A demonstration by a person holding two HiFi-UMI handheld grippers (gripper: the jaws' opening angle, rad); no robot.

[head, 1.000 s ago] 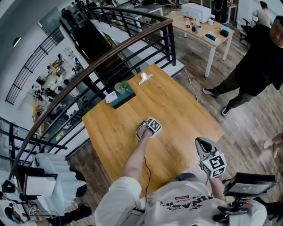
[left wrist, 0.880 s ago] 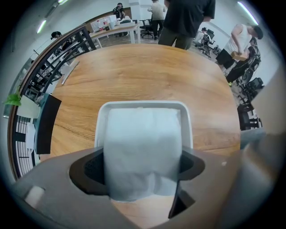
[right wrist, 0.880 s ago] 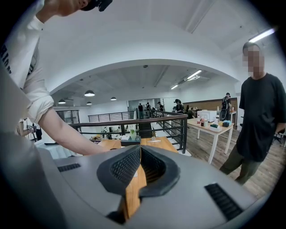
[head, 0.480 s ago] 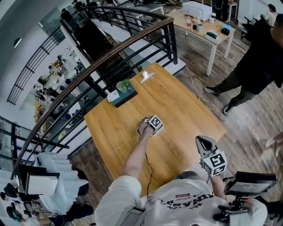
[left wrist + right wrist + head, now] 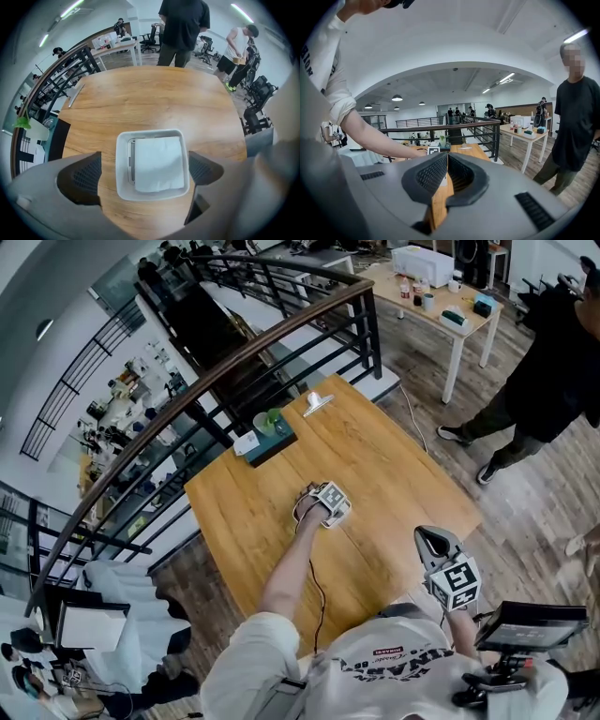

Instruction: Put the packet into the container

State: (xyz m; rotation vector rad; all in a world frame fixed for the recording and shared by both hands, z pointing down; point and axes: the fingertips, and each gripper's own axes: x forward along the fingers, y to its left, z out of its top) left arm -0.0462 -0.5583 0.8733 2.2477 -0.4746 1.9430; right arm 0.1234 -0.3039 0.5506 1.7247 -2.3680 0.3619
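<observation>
Packet (image 5: 157, 164) lies inside the white container (image 5: 122, 161), straight beneath my left tongs (image 5: 149, 169). Their jaws have just been opening and now stand released either side of the container's walls, pressing on nothing. My right tongs (image 5: 446, 161) are clenched on nothing, well apart from the left. If I pull away crooked, a jaw could clip the rim and drag or tip the container across the table (image 5: 154, 93). In the head view my hand and marker cube hide both. Whether the packet sits flat on the bottom I cannot tell.
</observation>
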